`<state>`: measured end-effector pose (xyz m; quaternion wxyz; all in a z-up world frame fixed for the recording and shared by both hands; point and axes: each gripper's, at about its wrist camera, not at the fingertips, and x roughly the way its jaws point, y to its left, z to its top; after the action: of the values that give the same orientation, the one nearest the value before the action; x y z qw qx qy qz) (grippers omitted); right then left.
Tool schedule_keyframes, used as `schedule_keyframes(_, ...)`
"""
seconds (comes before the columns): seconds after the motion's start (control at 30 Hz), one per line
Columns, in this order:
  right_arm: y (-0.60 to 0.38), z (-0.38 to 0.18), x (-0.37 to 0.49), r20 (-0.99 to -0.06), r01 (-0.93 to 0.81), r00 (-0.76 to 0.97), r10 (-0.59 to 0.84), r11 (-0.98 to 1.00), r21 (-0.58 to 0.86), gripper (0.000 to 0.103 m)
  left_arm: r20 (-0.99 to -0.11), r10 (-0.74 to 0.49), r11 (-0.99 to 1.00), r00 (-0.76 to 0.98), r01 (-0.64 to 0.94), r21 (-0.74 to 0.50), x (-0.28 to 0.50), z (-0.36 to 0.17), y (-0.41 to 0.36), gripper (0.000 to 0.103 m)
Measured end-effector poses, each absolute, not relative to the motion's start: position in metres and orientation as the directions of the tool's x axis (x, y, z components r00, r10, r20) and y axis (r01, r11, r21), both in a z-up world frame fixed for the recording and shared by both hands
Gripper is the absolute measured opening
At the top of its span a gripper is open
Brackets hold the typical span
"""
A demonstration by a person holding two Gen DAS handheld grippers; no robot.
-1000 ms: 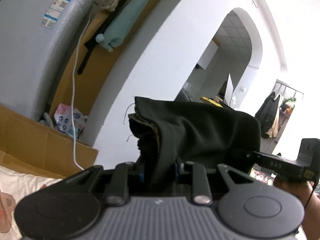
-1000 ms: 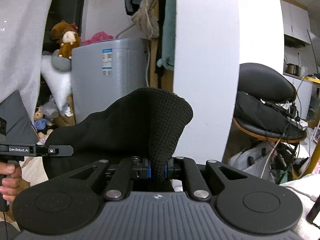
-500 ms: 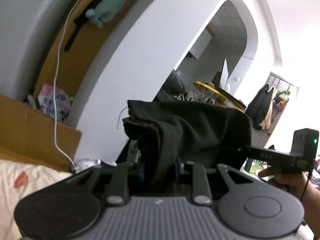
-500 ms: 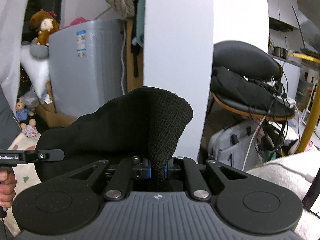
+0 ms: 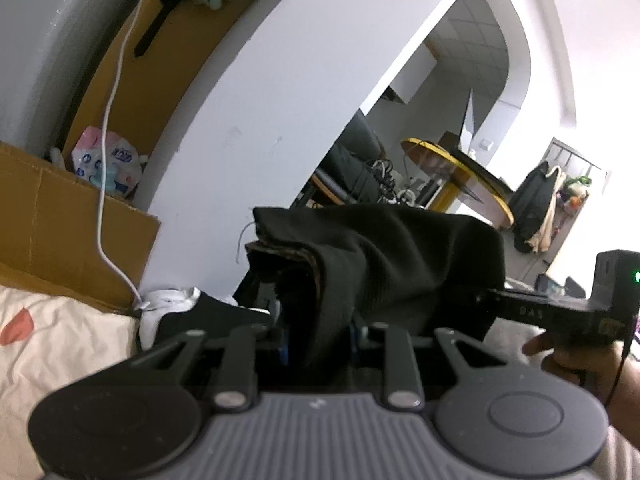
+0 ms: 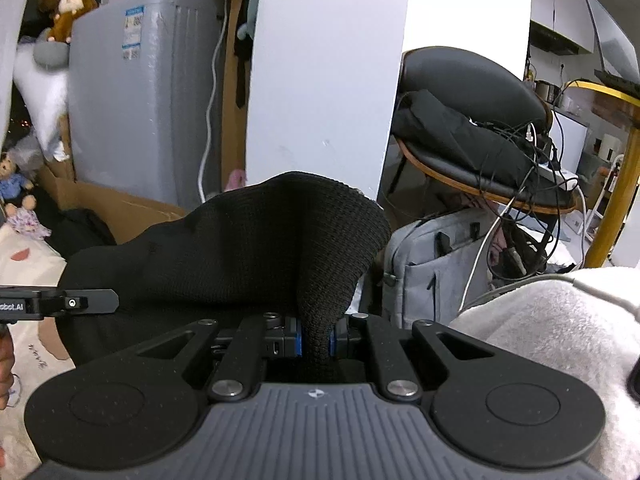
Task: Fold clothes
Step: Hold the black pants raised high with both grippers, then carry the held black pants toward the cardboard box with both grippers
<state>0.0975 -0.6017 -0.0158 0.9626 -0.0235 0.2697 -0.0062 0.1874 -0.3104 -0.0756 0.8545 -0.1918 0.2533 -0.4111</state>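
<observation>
White wall pillar [image 6: 324, 80]: standing upright mid-scene, splitting the room behind the grippers.

Grey appliance [image 6: 148, 92]: standing left of the pillar, wearing a label near its top; a white cable [image 6: 210, 120] is hanging down its side.

Cardboard box [image 5: 68, 216]: sitting at the foot of the appliance, beside the pale bed sheet [image 5: 60, 340] with red marks.

Black chair [image 6: 468, 92]: standing right of the pillar, carrying a dark bundle and a tangle of cables on its seat.

Grey backpack [image 6: 432, 256]: leaning under the chair.

White fleece blanket [image 6: 552, 320]: lying at the right edge of the right wrist view.

Black knit garment [image 6: 256, 248]: hanging stretched in the air between the two grippers, above the bed sheet, its ribbed edge bunching upward at each end.

Left gripper [image 5: 318, 338]: clamping one bunched end of the garment [image 5: 380, 248], the fabric filling the gap between its blue pads. Its tip is also showing at the left edge of the right wrist view.

Right gripper [image 6: 316, 338]: pinching a narrow fold of the other end, jaws nearly together on the cloth. Seen from the left wrist view, it [image 5: 552, 312] is being held by the person's right hand [image 5: 576, 360].

Stuffed toys: one brown [image 6: 66, 0] sitting atop the appliance, one small bear [image 6: 14, 188] sitting low at left.
</observation>
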Motion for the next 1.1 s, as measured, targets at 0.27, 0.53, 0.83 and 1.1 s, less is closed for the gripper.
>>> schedule_keyframes(0.27,-0.607,-0.043,0.118,-0.548,0.024,0.834,-0.065,0.996,-0.082,0.012,-0.288,-0.800,0.590,0.526,0.604,-0.536,0.204,-0.101,-0.322,0.027)
schedule_keyframes(0.53,-0.610,-0.072,0.139,-0.575,0.038,0.813,-0.091,0.994,-0.103,0.012,-0.303,-0.802,0.588,0.515,0.589,-0.555,0.224,-0.132,-0.329,0.027)
schedule_keyframes(0.83,-0.612,-0.107,0.177,-0.595,0.001,0.798,-0.091,0.989,-0.150,0.012,-0.327,-0.786,0.609,0.524,0.565,-0.557,0.255,-0.167,-0.335,0.027)
schedule_keyframes(1.1,-0.621,-0.129,0.212,-0.596,-0.025,0.800,-0.066,0.989,-0.143,0.012,-0.335,-0.784,0.613,0.522,0.572,-0.545,0.292,-0.190,-0.344,0.027)
